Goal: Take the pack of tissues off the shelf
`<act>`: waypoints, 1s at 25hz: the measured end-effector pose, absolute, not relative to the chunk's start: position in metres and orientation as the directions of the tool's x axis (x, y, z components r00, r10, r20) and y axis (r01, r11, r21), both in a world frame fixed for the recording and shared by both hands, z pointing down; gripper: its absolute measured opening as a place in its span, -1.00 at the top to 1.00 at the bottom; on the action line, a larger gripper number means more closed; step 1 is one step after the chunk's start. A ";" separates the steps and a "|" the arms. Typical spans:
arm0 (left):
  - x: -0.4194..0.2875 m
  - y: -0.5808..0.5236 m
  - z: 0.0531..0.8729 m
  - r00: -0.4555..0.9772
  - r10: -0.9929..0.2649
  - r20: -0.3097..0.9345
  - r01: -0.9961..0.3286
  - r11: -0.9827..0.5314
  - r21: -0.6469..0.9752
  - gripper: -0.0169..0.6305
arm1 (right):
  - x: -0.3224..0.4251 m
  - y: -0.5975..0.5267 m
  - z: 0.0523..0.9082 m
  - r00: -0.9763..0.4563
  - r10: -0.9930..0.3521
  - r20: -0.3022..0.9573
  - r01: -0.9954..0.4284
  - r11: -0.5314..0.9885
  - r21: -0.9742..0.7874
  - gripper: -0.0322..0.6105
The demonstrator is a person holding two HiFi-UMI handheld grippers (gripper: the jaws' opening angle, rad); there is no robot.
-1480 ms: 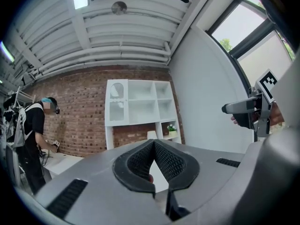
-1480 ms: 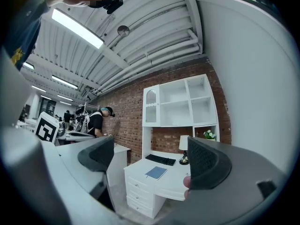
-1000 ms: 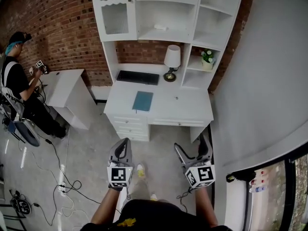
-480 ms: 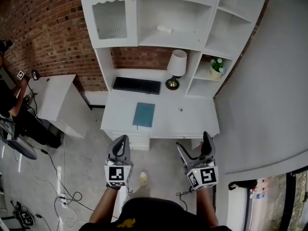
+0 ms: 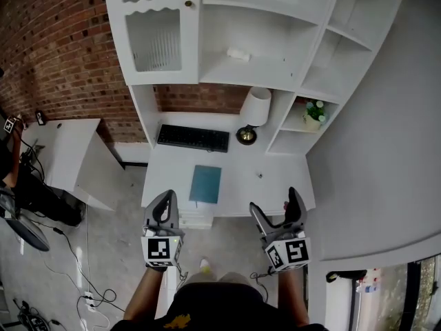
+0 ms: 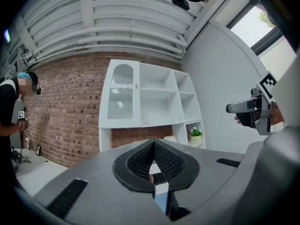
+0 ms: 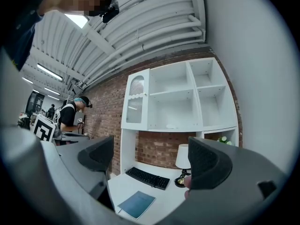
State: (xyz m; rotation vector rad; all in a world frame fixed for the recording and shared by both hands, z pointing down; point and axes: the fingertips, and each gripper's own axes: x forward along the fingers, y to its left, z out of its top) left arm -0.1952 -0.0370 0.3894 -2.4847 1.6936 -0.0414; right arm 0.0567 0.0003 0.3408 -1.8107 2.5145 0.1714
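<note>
White shelving [image 5: 311,26] against a brick wall [image 5: 62,40] carries the pack of tissues [image 5: 238,54], which lies on the wide middle shelf above the worktop [image 5: 279,176], well apart from both tools. We stand short of the worktop's front edge, forearms bent and held low before us, both tools pointing forward at the shelving. Our left tongs [image 5: 165,200] are clenched on nothing, jaw tips pressed together. Our right tongs [image 5: 275,204] are released, jaws spread wide with nothing between them. On the worktop are a black keyboard [image 5: 193,137], a blue notebook [image 5: 205,183] and a table lamp [image 5: 255,107]. A small potted plant [image 5: 315,111] sits in a side cubby.
</note>
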 end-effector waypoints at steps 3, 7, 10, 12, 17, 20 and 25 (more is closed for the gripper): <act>-0.196 -0.063 0.387 0.379 -0.924 -0.047 -0.920 -0.371 -0.125 0.90 | 0.057 -0.021 0.334 -0.305 -0.946 -0.107 -0.952 0.300 0.066 -0.57; -0.186 -0.094 0.384 0.400 -0.915 -0.052 -0.912 -0.393 -0.116 0.90 | 0.066 -0.049 0.324 -0.294 -0.948 -0.121 -0.955 0.285 0.084 -0.57; -0.178 -0.122 0.380 0.402 -0.914 -0.059 -0.912 -0.394 -0.110 0.89 | 0.073 -0.077 0.318 -0.301 -0.945 -0.130 -0.952 0.289 0.103 -0.57; -0.175 -0.142 0.376 0.398 -0.915 -0.056 -0.912 -0.389 -0.129 0.89 | 0.079 -0.096 0.315 -0.300 -0.944 -0.140 -0.952 0.287 0.104 -0.57; -0.167 -0.192 0.360 0.378 -0.924 -0.067 -0.920 -0.366 -0.137 0.89 | 0.101 -0.148 0.302 -0.297 -0.939 -0.171 -0.953 0.281 0.108 -0.57; -0.156 -0.215 0.355 0.391 -0.918 -0.070 -0.913 -0.378 -0.153 0.90 | 0.111 -0.173 0.295 -0.301 -0.936 -0.181 -0.952 0.282 0.120 -0.57; -0.144 -0.249 0.351 0.402 -0.913 -0.070 -0.910 -0.390 -0.141 0.90 | 0.116 -0.214 0.284 -0.321 -0.932 -0.167 -0.943 0.299 0.146 -0.57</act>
